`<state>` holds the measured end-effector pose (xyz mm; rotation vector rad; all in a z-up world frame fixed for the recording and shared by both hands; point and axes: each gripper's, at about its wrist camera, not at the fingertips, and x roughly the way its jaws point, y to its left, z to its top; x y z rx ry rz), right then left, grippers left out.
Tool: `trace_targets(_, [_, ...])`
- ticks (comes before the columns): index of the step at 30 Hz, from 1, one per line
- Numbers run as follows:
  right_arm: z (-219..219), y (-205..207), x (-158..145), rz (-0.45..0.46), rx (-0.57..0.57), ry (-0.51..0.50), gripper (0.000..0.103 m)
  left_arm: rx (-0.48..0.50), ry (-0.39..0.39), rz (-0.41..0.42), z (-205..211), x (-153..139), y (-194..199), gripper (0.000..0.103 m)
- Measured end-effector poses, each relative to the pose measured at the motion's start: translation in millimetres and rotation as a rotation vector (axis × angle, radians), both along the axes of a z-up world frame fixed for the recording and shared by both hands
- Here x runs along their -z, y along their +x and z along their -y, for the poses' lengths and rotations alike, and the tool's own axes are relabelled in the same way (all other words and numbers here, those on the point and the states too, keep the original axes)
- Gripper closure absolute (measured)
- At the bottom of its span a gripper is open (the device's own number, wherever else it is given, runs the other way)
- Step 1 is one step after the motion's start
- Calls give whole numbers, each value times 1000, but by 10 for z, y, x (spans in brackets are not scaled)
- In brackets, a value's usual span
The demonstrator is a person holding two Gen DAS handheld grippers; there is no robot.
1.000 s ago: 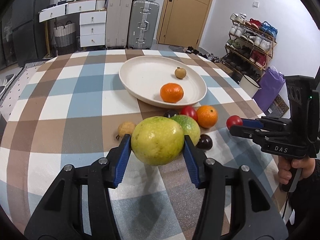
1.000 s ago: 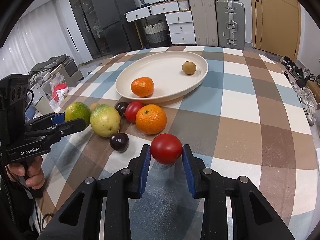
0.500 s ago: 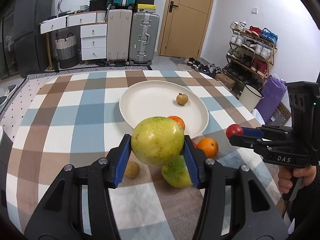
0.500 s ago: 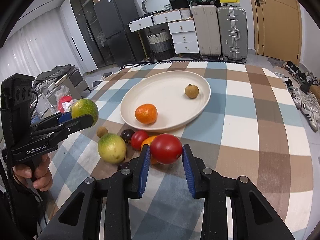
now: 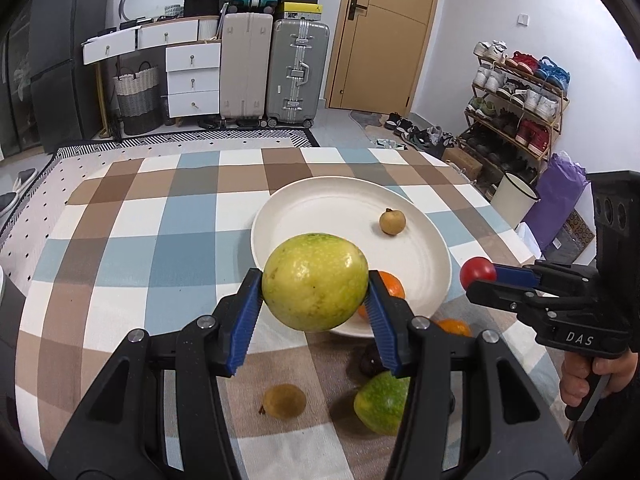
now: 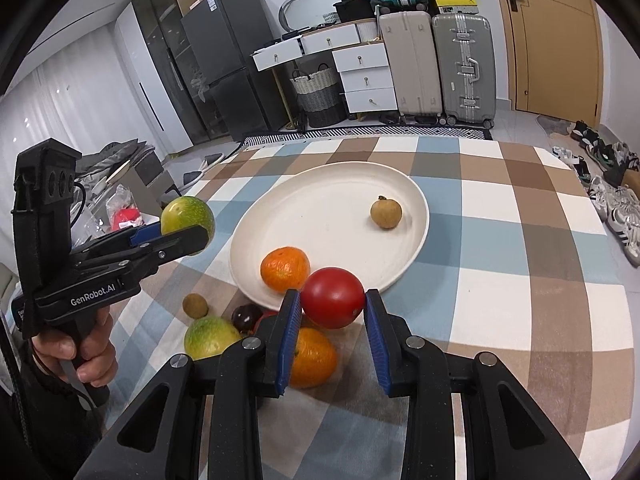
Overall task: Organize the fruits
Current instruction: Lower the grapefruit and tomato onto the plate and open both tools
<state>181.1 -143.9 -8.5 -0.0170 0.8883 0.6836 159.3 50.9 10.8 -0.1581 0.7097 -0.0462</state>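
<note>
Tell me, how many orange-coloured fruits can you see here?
2. One orange fruit lies on the white plate near its front edge; the other orange fruit rests on the checked tablecloth, partly behind the right gripper. More could be hidden behind the grippers.

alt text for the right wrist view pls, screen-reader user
The right gripper holds a red tomato above the checked tablecloth, near a white plate holding an orange and a small brown fruit. At left, the left gripper holds a yellow-green fruit.
</note>
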Motion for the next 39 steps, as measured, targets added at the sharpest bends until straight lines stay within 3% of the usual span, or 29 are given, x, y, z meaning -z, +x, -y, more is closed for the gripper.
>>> trace_targets(14, [-168, 266, 148, -24, 3, -12, 70, 34, 45, -46, 152, 214, 418, 55])
trace_targets(21, [-234, 349, 209, -30, 4, -33, 70, 22, 28, -65, 109, 267, 587, 55])
trace_targets(29, [-238, 400, 193, -23, 18, -25, 70, 31, 50, -77, 170, 273, 613, 55])
trace_targets(33, [-184, 359, 131, 0, 34, -16, 60, 29, 61, -50, 184, 185, 523, 54])
trace_targets(35, [-153, 337, 109, 1, 39, -17, 57, 30, 61, -51, 181, 143, 484, 46])
trace_targets(36, [-135, 317, 99, 3, 42, -20, 51, 24, 65, -47, 176, 114, 447, 42])
trace_targets(37, [-125, 296, 89, 6, 44, -25, 48, 17, 69, -41, 171, 88, 409, 32])
trace_targets(39, [-105, 232, 69, 12, 31, -32, 30, 3, 73, -23, 151, 33, 312, 19])
